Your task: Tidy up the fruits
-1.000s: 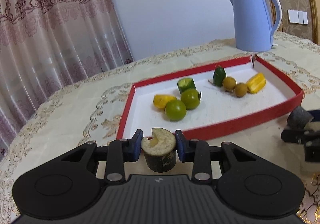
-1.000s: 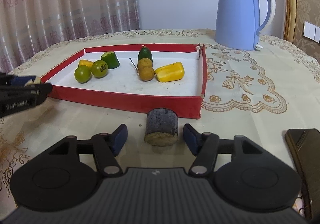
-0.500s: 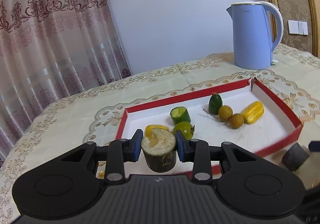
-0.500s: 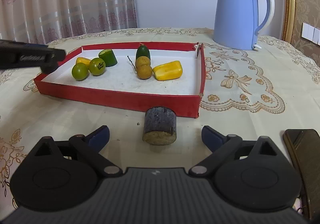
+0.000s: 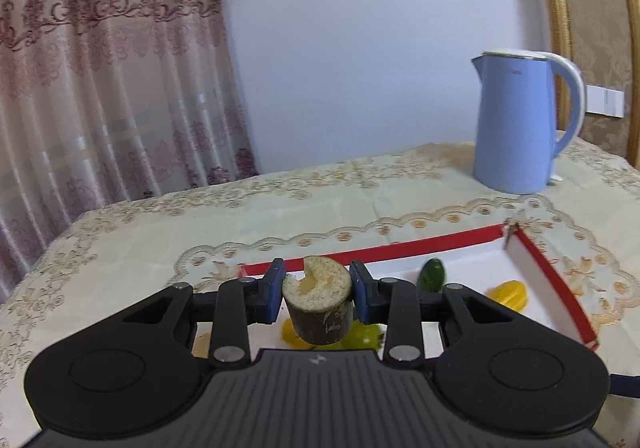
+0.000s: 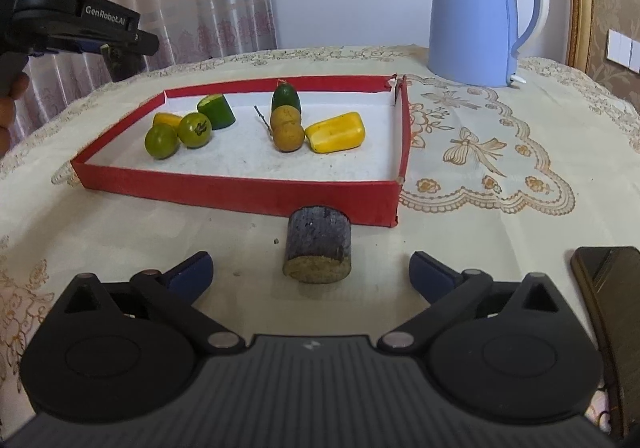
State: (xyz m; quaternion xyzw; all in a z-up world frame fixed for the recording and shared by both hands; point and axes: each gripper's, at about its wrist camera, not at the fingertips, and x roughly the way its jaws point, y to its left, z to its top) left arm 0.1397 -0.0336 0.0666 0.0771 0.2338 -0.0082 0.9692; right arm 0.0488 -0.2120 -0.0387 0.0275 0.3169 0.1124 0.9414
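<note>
My left gripper [image 5: 318, 290] is shut on a dark-skinned cane stub [image 5: 318, 304] with a pale, notched cut top, held in the air above the near left part of the red tray [image 5: 400, 248]. In the right wrist view the left gripper [image 6: 120, 46] hangs at the upper left, above the tray's [image 6: 240, 192] left corner. A second dark cane stub [image 6: 318, 244] lies on the cloth against the tray's near wall. My right gripper [image 6: 312, 274] has its jaws opening wide on either side of it, with no pad touching it.
The tray holds two green round fruits [image 6: 178, 136], a green cut piece [image 6: 217, 111], a dark green fruit [image 6: 286, 98], two brown fruits [image 6: 286, 128] and a yellow piece [image 6: 336, 132]. A blue kettle [image 6: 476, 8] stands behind. A dark phone [image 6: 612, 288] lies right. A hand [image 6: 8, 108] shows left.
My left gripper has risen with its cane stub and moved forward over the tray. The right gripper's jaws have spread from close beside the lying stub to wide apart.
</note>
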